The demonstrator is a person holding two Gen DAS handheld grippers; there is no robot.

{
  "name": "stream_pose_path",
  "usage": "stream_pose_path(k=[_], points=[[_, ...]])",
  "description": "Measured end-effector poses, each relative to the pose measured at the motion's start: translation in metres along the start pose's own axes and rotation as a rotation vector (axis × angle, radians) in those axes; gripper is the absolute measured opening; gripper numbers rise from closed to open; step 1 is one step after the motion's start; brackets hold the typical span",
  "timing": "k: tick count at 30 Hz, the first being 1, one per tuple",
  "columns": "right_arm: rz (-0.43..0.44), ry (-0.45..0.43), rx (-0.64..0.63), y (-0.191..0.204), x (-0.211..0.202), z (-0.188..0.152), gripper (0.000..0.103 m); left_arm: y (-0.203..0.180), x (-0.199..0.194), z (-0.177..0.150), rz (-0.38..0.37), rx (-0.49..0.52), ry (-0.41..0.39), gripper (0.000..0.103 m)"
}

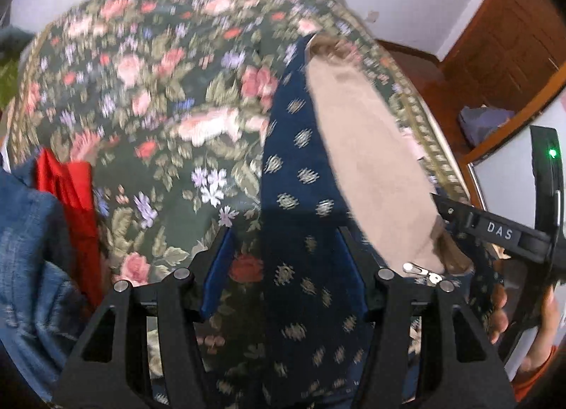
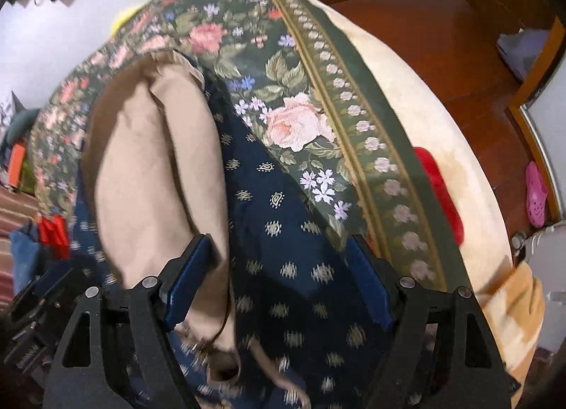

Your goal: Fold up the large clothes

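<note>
A navy garment (image 1: 300, 175) with small gold motifs lies lengthwise on the floral bedspread (image 1: 159, 90). Its beige lining (image 1: 361, 147) is turned up along one side. My left gripper (image 1: 283, 260) hangs over the garment's near end, open. The navy cloth shows in the gap beside a strip of bedspread. A silver zip pull (image 1: 414, 267) lies by its right finger. My right gripper (image 2: 279, 267) is open over the same garment (image 2: 283, 218). The beige lining (image 2: 148, 168) is by its left pad and navy cloth by its right pad. The pictures are blurred by motion.
Red cloth (image 1: 67, 193) and blue denim (image 1: 28, 249) lie at the bed's left side. A black bar labelled DAS (image 1: 500, 230) and a hand (image 1: 502, 313) show at the right. The bed's cream edge (image 2: 470, 196), a red item (image 2: 442, 189), the wooden floor (image 2: 442, 37) and a pink slipper (image 2: 536, 193) lie to the right.
</note>
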State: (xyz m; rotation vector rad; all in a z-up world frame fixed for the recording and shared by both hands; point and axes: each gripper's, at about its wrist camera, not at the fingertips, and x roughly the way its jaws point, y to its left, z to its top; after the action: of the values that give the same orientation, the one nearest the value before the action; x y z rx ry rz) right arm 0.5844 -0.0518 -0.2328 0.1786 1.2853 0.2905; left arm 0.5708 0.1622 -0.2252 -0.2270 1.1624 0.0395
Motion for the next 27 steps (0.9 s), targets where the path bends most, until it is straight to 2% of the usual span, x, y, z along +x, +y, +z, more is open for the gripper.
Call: stream_pose_path(k=[3,7,8,9,10,12,13,14,15,20,27], points=[[0.037,-0.014,0.012,-0.007,0.009,-0.003,0.076,0.000,0.004,-0.001,0.007,0.009,-0.027,0.058],[0.065,-0.050,0.011,-0.012,0.008,-0.007,0.074,-0.013,0.006,0.000,0.065,0.071,-0.044,0.058],[0.064,-0.055,-0.005,-0.010,0.008,-0.008,0.067,-0.016,0.007,0.000,0.076,0.079,-0.051,0.058],[0.071,-0.058,-0.022,-0.007,0.007,-0.009,0.054,-0.018,0.008,0.000,0.084,0.080,-0.059,0.057],[0.084,-0.057,-0.035,-0.004,0.005,-0.011,0.048,-0.019,0.008,0.000,0.084,0.079,-0.064,0.056],[0.078,-0.056,-0.036,-0.001,0.002,-0.014,0.034,-0.023,0.009,0.000,0.083,0.079,-0.087,0.046],[0.080,-0.053,-0.037,0.001,0.001,-0.015,0.029,-0.024,0.010,0.001,0.084,0.082,-0.094,0.031],[0.082,-0.051,-0.035,0.002,0.001,-0.014,0.022,-0.027,0.008,0.000,0.079,0.087,-0.105,0.011],[0.087,-0.054,-0.033,0.002,-0.003,-0.015,0.017,-0.030,0.007,-0.002,0.055,0.095,-0.104,0.007],[0.116,-0.085,-0.062,0.002,-0.032,-0.023,0.009,-0.045,-0.016,-0.011,0.083,0.186,-0.167,0.006],[0.110,-0.162,-0.212,0.019,-0.097,-0.045,0.009,-0.040,-0.087,-0.023,-0.059,0.167,-0.210,0.006]])
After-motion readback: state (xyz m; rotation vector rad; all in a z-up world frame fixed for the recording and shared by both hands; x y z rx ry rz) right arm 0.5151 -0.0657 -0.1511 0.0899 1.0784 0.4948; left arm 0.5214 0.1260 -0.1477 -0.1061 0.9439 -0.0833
